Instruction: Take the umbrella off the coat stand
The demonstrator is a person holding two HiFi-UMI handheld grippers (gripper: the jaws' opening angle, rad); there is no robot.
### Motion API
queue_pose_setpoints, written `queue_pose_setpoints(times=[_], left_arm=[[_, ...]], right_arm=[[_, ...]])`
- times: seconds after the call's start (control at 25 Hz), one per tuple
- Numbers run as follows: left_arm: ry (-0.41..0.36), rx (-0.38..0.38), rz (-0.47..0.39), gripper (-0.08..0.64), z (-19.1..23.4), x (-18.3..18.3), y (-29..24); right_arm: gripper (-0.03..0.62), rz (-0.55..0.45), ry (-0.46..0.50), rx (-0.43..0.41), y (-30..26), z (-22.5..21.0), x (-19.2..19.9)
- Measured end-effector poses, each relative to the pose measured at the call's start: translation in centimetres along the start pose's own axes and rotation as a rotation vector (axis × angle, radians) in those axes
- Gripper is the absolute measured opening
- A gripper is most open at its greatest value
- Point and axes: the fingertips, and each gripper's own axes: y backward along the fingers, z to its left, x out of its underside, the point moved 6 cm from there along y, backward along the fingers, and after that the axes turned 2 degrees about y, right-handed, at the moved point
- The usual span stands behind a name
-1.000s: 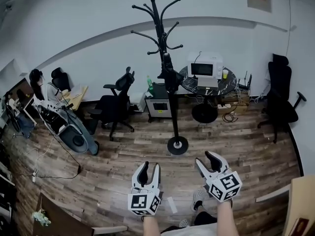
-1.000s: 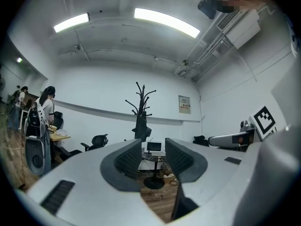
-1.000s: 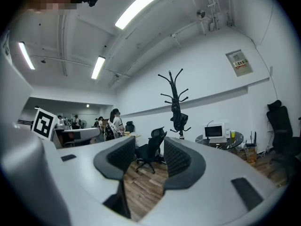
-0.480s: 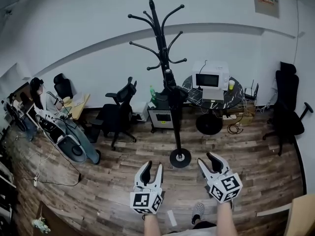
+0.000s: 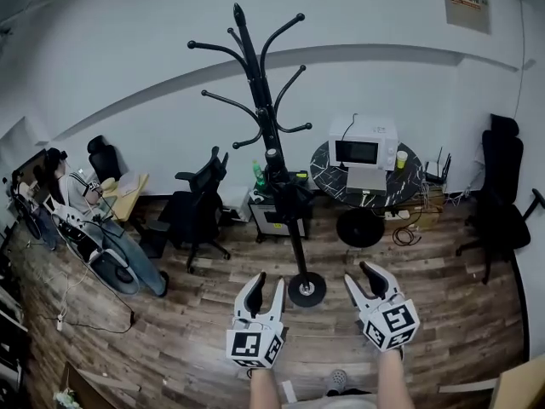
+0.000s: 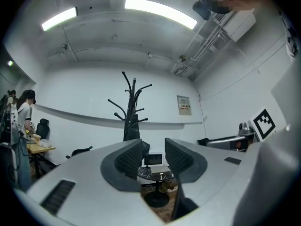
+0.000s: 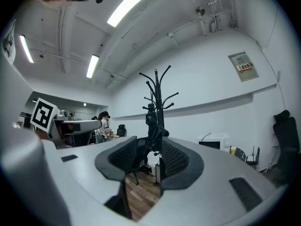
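Black folded umbrella is hanging mid-stand.
Empty left tongs gaping; right tongs apart, empty, just been closing slightly.

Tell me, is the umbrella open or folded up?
Folded up. The umbrella hangs as a narrow dark bundle close against the pole of the coat stand, with no canopy spread out.

Matt black metal coat stand, black cloth umbrella, wood-plank floor
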Motion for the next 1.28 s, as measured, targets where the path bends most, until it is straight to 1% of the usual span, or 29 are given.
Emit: queue_pose_setpoints(times=[0.12,0.24,0.36,0.56,0.72,0.84,0.92,1.04,1.12,1.16,1.2,1.28], left_arm=[[-0.005,0.000,0.016,0.160,-1.0,0.7,-3.5],[-0.012,0.010,0.031,0.160,-1.9,1.3,-5.8],[-0.002,0.009,0.046,0.160,-1.7,1.4,-7.7],[0.015,-0.016,0.053,0.158,-0.3,1.7,-9.1],[0.018,-0.044,0.031,0.156,2.5,1.4,-10.0],[0.023,-0.055,0.011,0.156,4.7,0.9,-10.8],[0.024,-0.058,-0.002,0.155,6.1,0.6,-11.4],[0.010,-0.042,-0.031,0.150,7.9,-0.4,-12.7],[0.017,0.011,-0.053,0.150,8.5,-1.5,-13.8],[0.028,0.042,-0.066,0.149,8.8,-2.2,-14.5],[0.027,0.067,-0.075,0.149,9.1,-3.1,-15.2],[-0.019,0.106,-0.078,0.146,9.8,-4.6,-16.5]], right_arm=[[0.176,0.000,0.020,-0.001,-1.1,-2.9,-0.1],[0.175,0.006,0.065,0.041,-1.7,-5.4,-0.2],[0.175,0.018,0.057,0.047,-2.8,-7.3,-0.4],[0.175,0.028,0.049,0.030,-4.8,-8.2,-0.4],[0.175,0.007,0.072,0.042,-7.0,-8.3,-1.3],[0.175,-0.001,0.077,0.033,-9.0,-8.1,-2.0],[0.175,0.002,0.066,-0.001,-10.8,-7.7,-2.3],[0.170,-0.005,0.001,-0.075,-13.8,-7.0,-2.8],[0.166,-0.036,-0.072,-0.141,-15.5,-6.5,-3.5],[0.154,-0.049,-0.096,-0.183,-16.4,-6.2,-4.0],[0.149,-0.053,-0.096,-0.221,-17.3,-5.9,-4.6],[0.149,-0.052,-0.055,-0.272,-19.2,-5.4,-6.0]])
